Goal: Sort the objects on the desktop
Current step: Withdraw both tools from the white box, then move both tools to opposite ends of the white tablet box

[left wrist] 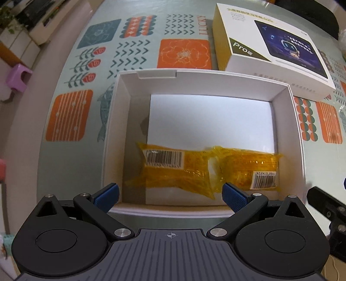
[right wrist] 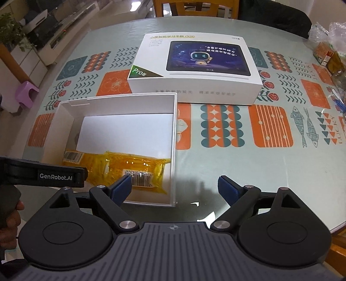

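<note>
An open white box (left wrist: 121, 134) (right wrist: 64, 116) sits on the patterned table. Two yellow packets with barcode labels lie in its near part, one on the left (left wrist: 173, 168) (right wrist: 90, 162) and one on the right (left wrist: 253, 170) (right wrist: 138, 166). My left gripper (left wrist: 170, 195) is open and empty, just above the box's near rim. My right gripper (right wrist: 174, 190) is open and empty, over the box's near right corner. The left gripper's body (right wrist: 43, 175) shows at the left edge of the right wrist view.
A white tablet box lid (left wrist: 270, 51) (right wrist: 194, 67) lies behind the open box. Plastic bags and snack packs (right wrist: 328, 54) sit at the table's far right. A wooden chair (right wrist: 194, 8) stands beyond the table. A purple stool (right wrist: 26, 90) is on the floor at left.
</note>
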Demonstrator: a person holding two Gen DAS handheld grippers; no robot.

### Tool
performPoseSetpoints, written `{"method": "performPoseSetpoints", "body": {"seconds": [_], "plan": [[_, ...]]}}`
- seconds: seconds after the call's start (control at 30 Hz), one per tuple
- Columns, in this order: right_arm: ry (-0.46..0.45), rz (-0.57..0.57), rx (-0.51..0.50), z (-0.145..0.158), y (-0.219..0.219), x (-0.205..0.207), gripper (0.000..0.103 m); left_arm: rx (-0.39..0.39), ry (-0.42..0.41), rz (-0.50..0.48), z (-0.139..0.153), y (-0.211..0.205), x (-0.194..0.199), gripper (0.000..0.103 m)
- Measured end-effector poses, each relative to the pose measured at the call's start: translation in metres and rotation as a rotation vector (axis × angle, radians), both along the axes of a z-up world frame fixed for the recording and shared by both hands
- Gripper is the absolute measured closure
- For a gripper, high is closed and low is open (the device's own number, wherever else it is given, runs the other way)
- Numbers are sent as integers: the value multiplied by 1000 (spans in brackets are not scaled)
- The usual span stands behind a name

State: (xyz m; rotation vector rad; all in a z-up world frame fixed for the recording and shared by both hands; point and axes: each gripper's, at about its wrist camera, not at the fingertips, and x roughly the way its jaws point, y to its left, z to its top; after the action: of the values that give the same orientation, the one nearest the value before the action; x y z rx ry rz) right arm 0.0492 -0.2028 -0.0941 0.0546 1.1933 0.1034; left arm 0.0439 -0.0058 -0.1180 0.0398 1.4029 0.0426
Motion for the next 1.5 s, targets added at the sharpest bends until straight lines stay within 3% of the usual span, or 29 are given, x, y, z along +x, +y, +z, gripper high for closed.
{"method": "performPoseSetpoints", "body": {"seconds": [0.33, 0.5, 0.63, 0.83, 0.93, 1.1, 1.17, 1.27, 1.37, 1.5], "plan": [[-62, 18, 50, 5, -33, 23, 0, 15, -39, 62, 16, -11, 11, 0], [-67, 17, 55, 6, -50, 48, 0, -44, -116, 106, 30, -12, 33, 0], [-72, 16, 58, 7, -63, 67, 0, -86, -151, 92, 36, -12, 56, 0], [-79, 14, 63, 9, -83, 97, 0, -101, -163, -8, 36, -21, 89, 0], [-82, 13, 65, 10, -92, 112, 0, -155, -160, -45, 33, -20, 106, 0], [-78, 0, 76, 6, -110, 142, 0, -370, -94, 6, 12, 7, 139, 0], [-93, -18, 78, 0, -117, 155, 0, -368, -74, 34, 3, 16, 152, 0], [-129, 44, 72, -7, -121, 173, 0, -367, -63, 30, -8, 18, 171, 0], [-110, 73, 87, -19, -127, 193, 0, -408, -33, 17, -19, 22, 189, 0], [-59, 54, 184, -39, -143, 219, 0, -402, -12, -30, -34, 20, 210, 0]]}}
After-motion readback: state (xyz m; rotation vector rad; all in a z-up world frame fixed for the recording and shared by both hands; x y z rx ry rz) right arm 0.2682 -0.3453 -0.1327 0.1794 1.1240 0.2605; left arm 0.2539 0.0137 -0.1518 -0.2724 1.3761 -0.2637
